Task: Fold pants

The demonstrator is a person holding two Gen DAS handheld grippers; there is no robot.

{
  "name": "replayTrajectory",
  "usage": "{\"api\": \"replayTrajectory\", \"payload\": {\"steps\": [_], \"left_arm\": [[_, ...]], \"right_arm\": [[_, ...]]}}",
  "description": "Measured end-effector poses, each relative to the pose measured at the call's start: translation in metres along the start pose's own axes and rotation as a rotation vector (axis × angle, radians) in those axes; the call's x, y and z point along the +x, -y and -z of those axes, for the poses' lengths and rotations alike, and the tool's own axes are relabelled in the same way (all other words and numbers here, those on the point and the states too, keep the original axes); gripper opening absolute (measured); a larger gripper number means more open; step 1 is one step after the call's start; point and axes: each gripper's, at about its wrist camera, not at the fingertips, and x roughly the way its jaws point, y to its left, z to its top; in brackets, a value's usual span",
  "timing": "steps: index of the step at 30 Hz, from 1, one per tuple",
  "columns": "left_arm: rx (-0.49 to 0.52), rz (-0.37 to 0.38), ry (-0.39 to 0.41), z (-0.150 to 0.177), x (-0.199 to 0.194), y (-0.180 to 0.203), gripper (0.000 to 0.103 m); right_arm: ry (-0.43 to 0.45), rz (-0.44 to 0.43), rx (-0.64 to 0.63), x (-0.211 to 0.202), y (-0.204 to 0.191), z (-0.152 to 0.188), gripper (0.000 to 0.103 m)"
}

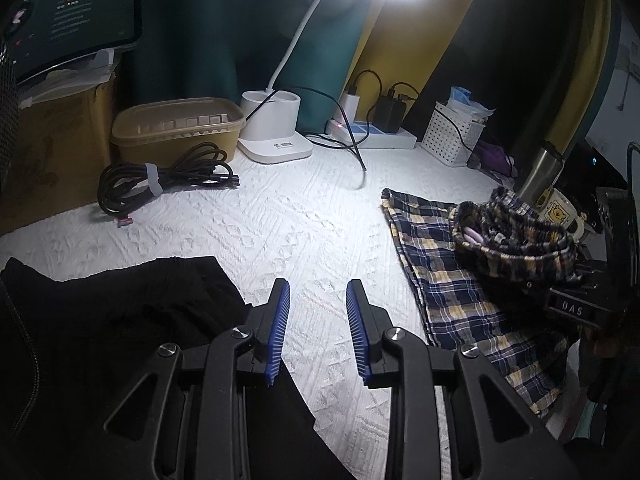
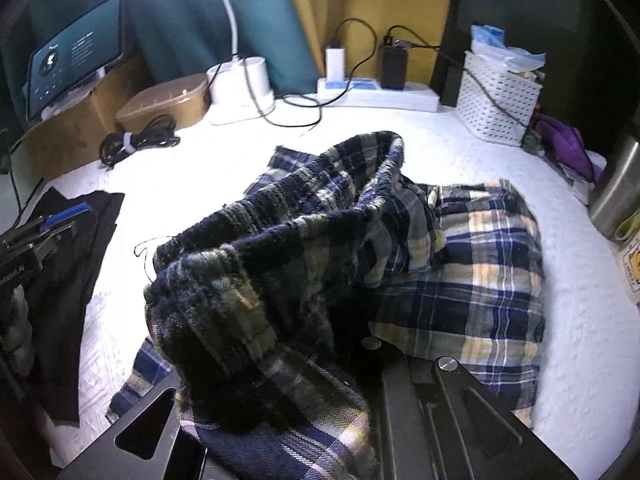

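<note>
Bunched plaid cloth fills the right wrist view just ahead of the right gripper, whose fingers are buried under it: the jaws are fully closed and, by the look of it, clamped on the waistband end of the plaid pants, lifting that end over the rest of the garment. Ahead and to the right of that gripper the pant legs lie flat on the white quilted cover. Off to its left, the left gripper hangs over bare cover with its blue pads partly apart and nothing between them; a black garment lies at its left side. These pants look thin, light and floppy, so they should drape and crease readily but slide on themselves; the thicker gathered waistband gives the surest purchase, and a hem corner would suit the free gripper.
</note>
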Motion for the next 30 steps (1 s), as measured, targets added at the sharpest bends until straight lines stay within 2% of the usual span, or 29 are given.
{"api": "replayTrajectory", "payload": {"steps": [5,14,17,19,20,30], "left_arm": [[0.012,-0.013,-0.005,0.002,-0.003,0.004,0.029],[0.011,-0.042,-0.01,0.004,-0.01,0.011,0.029],[0.017,-0.052,-0.012,0.003,-0.012,0.016,0.029],[0.024,-0.059,-0.014,0.002,-0.013,0.021,0.029],[0.027,-0.062,-0.013,0.002,-0.013,0.023,0.029],[0.052,-0.103,-0.011,-0.007,-0.017,0.046,0.029]], "right_arm": [[-0.019,0.002,-0.019,0.009,-0.007,0.004,0.01],[0.017,-0.006,-0.056,0.004,-0.01,0.006,0.013],[0.029,-0.046,-0.064,0.0,-0.012,0.008,0.035],[0.046,-0.076,-0.078,-0.003,-0.014,0.01,0.076],[0.053,-0.088,-0.086,-0.005,-0.016,0.011,0.08],[0.108,-0.188,-0.127,-0.033,-0.02,0.016,0.08]]}}
